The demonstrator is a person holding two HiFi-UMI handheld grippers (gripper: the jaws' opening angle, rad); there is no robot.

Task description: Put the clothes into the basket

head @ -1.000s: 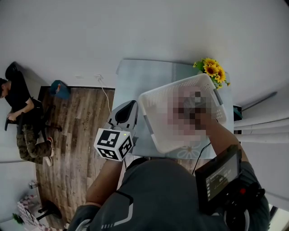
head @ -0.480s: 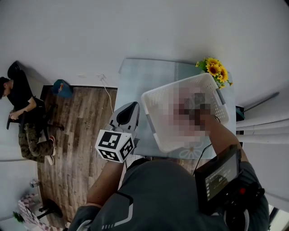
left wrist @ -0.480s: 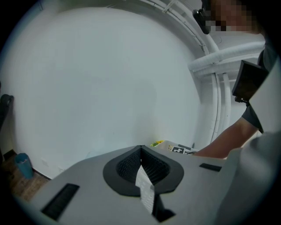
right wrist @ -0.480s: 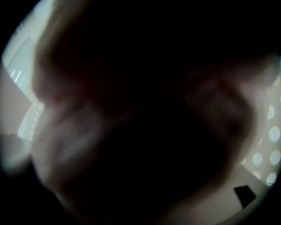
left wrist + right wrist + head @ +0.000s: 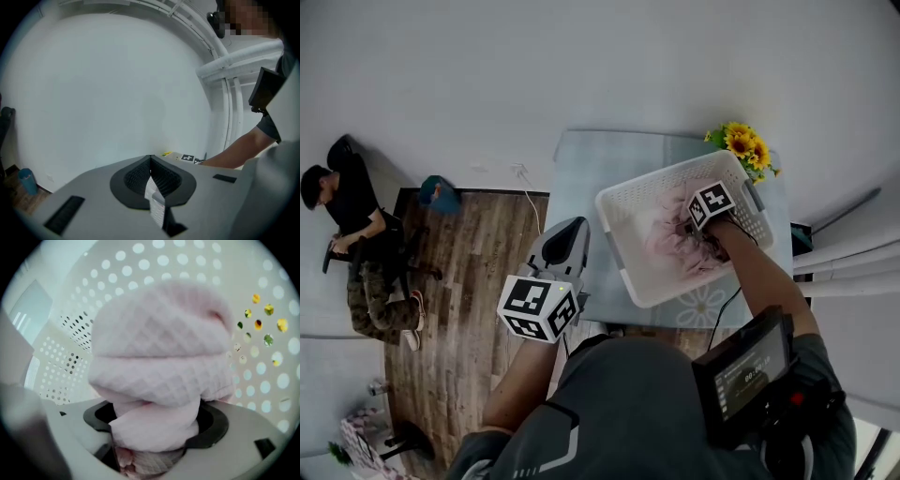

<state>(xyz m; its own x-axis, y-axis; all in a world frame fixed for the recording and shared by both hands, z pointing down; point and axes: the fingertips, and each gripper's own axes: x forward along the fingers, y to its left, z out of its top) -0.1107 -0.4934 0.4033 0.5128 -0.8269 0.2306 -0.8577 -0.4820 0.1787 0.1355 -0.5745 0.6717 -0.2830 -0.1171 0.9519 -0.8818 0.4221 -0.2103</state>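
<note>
A white perforated basket stands on the pale table. Pink quilted clothes lie bunched inside it. My right gripper reaches down into the basket and its jaws are opening. A thick roll of the pink cloth still sits between them in the right gripper view and hides the pads. My left gripper hovers off the table's left edge, apart from the basket. Its jaws are shut with nothing held; a white strip hangs at the pads.
Sunflowers stand at the table's far right corner behind the basket. A person sits at the left on the wooden floor, near a blue object. A dark screen hangs at my chest. A white wall fills the left gripper view.
My right gripper stays inside the basket on the pink clothes. The left gripper keeps nearly the same place beside the table. The head view has shifted slightly.
</note>
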